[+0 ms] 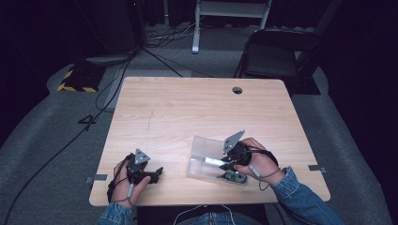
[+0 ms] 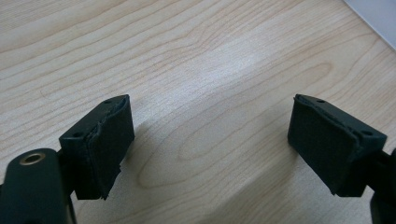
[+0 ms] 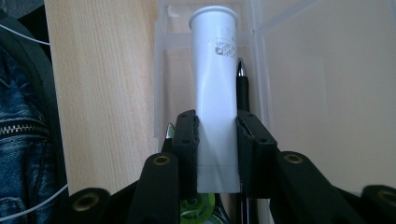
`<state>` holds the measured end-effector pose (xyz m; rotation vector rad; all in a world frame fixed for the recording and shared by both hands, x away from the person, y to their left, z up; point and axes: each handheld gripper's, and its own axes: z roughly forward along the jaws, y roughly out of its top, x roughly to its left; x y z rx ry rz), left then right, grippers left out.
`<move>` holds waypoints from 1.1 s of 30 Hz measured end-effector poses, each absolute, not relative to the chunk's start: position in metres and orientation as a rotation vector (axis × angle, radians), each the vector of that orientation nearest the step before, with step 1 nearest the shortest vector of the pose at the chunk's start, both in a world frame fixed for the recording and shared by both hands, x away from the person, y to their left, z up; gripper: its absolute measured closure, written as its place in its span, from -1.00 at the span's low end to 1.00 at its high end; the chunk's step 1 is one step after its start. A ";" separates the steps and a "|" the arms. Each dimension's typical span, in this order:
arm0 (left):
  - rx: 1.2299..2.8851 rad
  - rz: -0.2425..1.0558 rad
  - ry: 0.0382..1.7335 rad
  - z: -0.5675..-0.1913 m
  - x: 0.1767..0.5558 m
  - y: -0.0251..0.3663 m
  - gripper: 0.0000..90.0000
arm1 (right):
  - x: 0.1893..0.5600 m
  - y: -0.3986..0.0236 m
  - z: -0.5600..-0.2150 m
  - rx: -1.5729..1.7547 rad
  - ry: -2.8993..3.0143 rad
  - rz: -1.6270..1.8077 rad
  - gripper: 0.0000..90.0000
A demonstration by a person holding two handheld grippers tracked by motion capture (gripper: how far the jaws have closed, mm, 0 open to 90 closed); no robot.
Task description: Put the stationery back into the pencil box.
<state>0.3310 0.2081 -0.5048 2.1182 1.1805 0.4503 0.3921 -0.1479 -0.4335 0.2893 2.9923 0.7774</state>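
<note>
A white tube (image 3: 215,93) with a flat crimped end and a round cap is pinched between the pads of my right gripper (image 3: 215,140). It hangs over a clear plastic box (image 1: 202,146) at the table's front right, where my right gripper (image 1: 228,165) reaches in. Inside the box lie a black pen (image 3: 242,86) and a green round thing (image 3: 198,207), seen in the high view as the green thing (image 1: 233,177). My left gripper (image 1: 157,172) rests at the front left, and my left gripper (image 2: 210,144) stands open over bare wood.
The wooden table (image 1: 187,108) has a cable hole (image 1: 237,90) near its far edge. A folding chair (image 1: 274,51) and cables on the grey floor lie beyond it. A denim sleeve (image 3: 21,126) hangs left of the box.
</note>
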 end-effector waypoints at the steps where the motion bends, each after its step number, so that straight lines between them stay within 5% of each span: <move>1: 2.117 0.450 1.182 -0.505 0.331 0.208 -0.67 | 0.392 -0.146 -0.435 0.287 2.994 0.775 0.59; 33: 2.118 0.450 1.180 -0.505 0.331 0.208 -0.67 | 0.396 -0.128 -0.458 0.251 3.004 0.680 0.59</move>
